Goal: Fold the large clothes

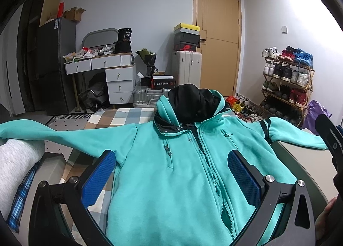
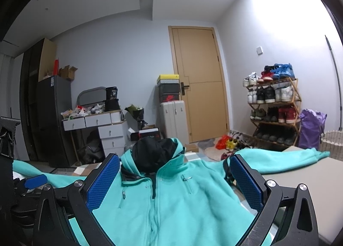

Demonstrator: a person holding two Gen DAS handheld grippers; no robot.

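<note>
Left wrist view showed the left claw [image 1: 171,178] spread wide, its blue pads [image 1: 97,179] apart and gripping nothing, poised above the chest of a teal hooded jacket [image 1: 150,181]. The jacket lay face up, its zipper [image 1: 211,173] partly open near the collar, its black-lined hood [image 1: 190,102] farthest from the camera. One sleeve [image 1: 53,136] ran out to the left, over a grey bundle of cloth [image 1: 19,156]; the other sleeve [image 1: 300,136] reached right across a pale desk [image 1: 300,156] — its cuff near the black frame of the right claw at the picture's edge.

From the right wrist view, the right claw [image 2: 174,181] was likewise open and empty, hanging over the jacket's upper front, with the hood between its two pads. The left claw's blue pad showed at the far left, just above the left sleeve.

Beyond the jacket lay a checked rug [image 1: 120,117] on the floor. Farther back stood a cluttered drawer unit [image 1: 115,74], a dark fridge [image 1: 53,63], a pale suitcase [image 1: 186,70] topped with shoe boxes [image 1: 186,36], a tan door [image 1: 218,38] and — on the right — a wooden shoe rack [image 1: 287,81] full of trainers, a purple bag [image 2: 310,128] beside it.
</note>
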